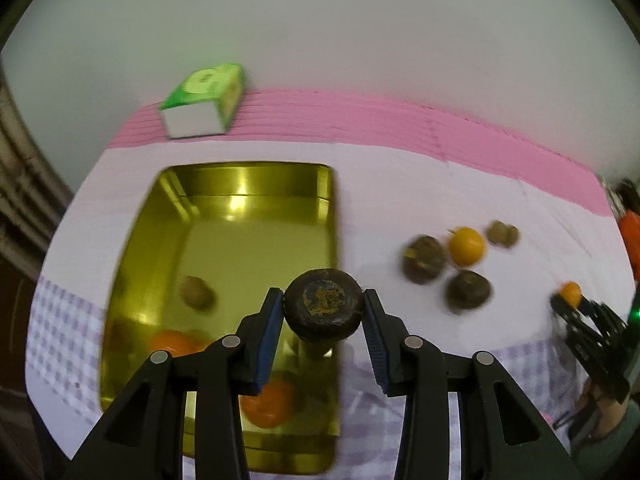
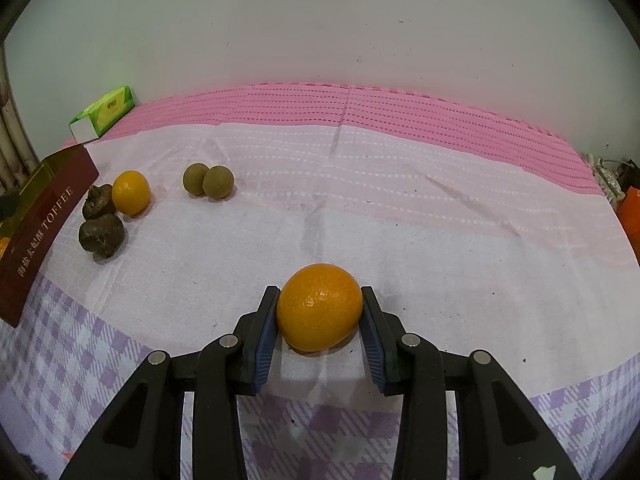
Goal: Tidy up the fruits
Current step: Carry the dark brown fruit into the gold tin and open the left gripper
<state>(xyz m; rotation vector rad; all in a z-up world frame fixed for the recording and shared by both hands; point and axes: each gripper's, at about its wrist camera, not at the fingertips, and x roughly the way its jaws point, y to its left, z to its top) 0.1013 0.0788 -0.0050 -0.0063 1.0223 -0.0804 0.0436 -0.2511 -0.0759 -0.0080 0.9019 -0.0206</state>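
While the left gripper (image 1: pixel 324 310) clamps a dark brown water chestnut (image 1: pixel 323 305) between its blue pads, that fruit hangs over the right rim of the gold tin (image 1: pixel 248 200), which already holds two oranges (image 1: pixel 268 406) and a small brown longan (image 1: pixel 197 293). The right gripper (image 2: pixel 320 308) is closed on an orange (image 2: pixel 319 307) resting on the tablecloth (image 2: pixel 440 240). Farther left lie two more water chestnuts (image 2: pixel 101 235), a smaller orange (image 2: pixel 131 193) and two longans (image 2: pixel 208 180) touching each other. A green tissue pack (image 2: pixel 105 112) sits at the back.
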